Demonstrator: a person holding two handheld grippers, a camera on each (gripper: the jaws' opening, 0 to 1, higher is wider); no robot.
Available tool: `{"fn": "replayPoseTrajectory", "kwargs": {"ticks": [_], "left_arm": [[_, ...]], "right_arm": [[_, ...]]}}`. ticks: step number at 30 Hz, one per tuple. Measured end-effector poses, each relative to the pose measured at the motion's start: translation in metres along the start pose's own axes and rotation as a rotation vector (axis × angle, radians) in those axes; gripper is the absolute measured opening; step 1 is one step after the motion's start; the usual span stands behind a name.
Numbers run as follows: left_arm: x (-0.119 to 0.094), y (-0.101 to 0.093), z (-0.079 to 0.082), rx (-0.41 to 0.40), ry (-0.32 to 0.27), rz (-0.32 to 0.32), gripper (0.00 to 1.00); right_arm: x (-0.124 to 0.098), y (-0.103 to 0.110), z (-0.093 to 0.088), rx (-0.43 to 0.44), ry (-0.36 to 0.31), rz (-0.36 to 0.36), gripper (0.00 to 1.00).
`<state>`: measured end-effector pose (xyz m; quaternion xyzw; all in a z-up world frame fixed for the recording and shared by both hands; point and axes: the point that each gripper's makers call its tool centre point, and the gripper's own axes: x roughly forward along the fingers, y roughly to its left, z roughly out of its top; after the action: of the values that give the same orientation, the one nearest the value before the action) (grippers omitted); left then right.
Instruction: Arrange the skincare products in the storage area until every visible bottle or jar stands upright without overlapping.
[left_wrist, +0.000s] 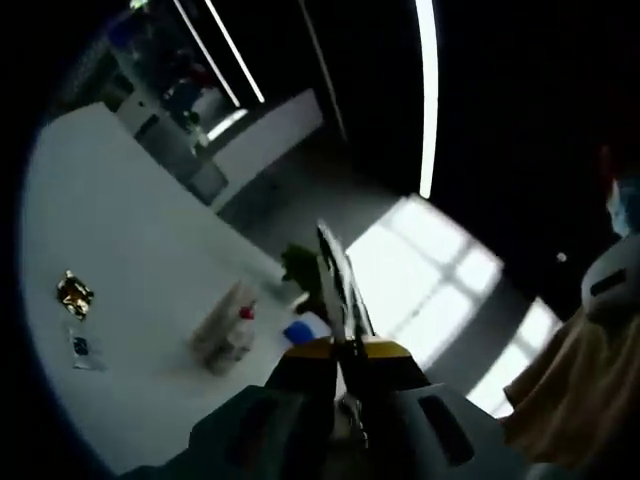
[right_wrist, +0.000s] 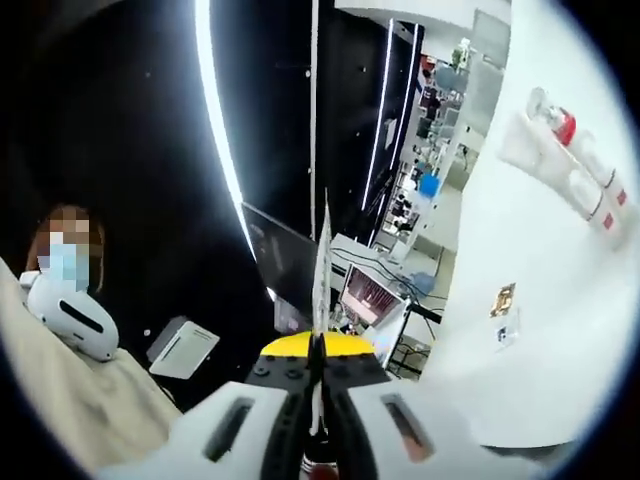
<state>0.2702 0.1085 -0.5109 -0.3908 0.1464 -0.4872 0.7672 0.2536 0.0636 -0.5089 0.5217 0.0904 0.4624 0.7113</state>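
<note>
A cluster of pale skincare bottles (left_wrist: 226, 328), one with a red cap, sits on the white table (left_wrist: 130, 230) left of my left gripper (left_wrist: 326, 245). Its jaws are pressed together with nothing between them. A blue-capped item (left_wrist: 305, 329) and something green (left_wrist: 297, 266) lie close beside those jaws. In the right gripper view the same pale bottles (right_wrist: 566, 160) with red caps and red labels show at the upper right on the table (right_wrist: 530, 380). My right gripper (right_wrist: 325, 225) is shut and empty, pointing away from the table. The strong tilt of both views hides whether the bottles stand upright.
A gold foil packet (left_wrist: 74, 294) (right_wrist: 503, 298) and a small sachet (left_wrist: 82, 349) (right_wrist: 506, 333) lie apart from the bottles. A person in beige (right_wrist: 70, 400) (left_wrist: 570, 400) stands close by. Cluttered shelves (right_wrist: 435, 110) and a monitor (right_wrist: 368, 296) lie beyond the table.
</note>
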Motion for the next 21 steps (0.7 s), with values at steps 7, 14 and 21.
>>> {"fn": "replayPoseTrajectory", "kwargs": {"ticks": [7,14,21], "left_arm": [[0.003,0.000,-0.026,-0.044,0.059,0.002,0.08],[0.003,0.006,-0.035,-0.169,0.053,0.019,0.00],[0.007,0.018,-0.037,-0.199,0.045,0.045,0.00]], "right_arm": [[-0.003,-0.013,0.012,0.015,-0.059,-0.052,0.01],[-0.010,-0.040,0.009,-0.074,-0.015,-0.189,0.03],[-0.009,-0.057,0.009,-0.206,0.046,-0.267,0.15]]}}
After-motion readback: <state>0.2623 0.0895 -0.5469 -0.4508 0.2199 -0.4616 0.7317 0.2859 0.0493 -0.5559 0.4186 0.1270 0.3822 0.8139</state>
